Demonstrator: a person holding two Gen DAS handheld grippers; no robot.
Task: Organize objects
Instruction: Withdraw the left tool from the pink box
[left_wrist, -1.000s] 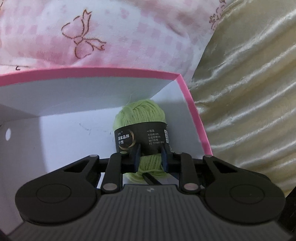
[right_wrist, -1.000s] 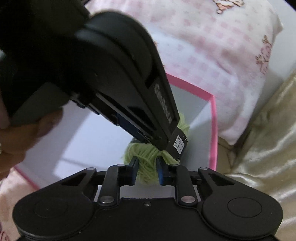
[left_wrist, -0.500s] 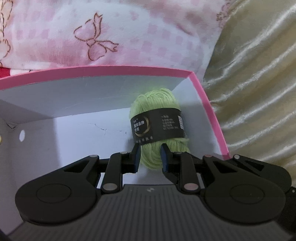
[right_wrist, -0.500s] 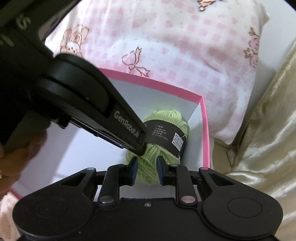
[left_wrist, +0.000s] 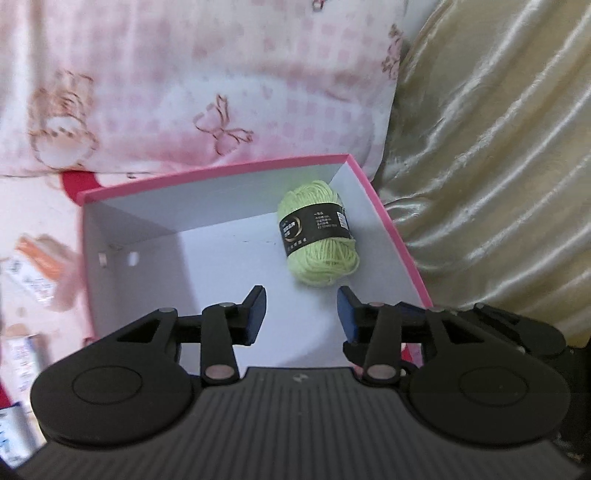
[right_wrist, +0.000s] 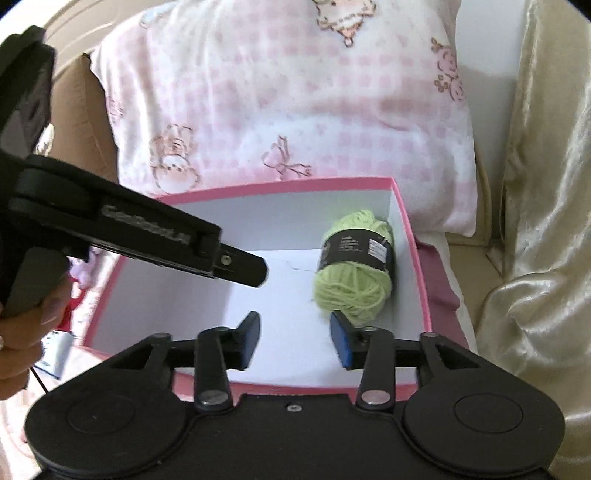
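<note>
Green yarn lay in the box's far right corner (floor otherwise bare), left gripper and right gripper both spread, empty.

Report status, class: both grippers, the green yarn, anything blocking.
Left gripper open, empty. Right gripper open, empty. Green yarn lying in pink box, right rear corner. Nothing blocking.

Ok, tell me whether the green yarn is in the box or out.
In: the yarn lies loose on the pink box floor, near its right wall.
</note>
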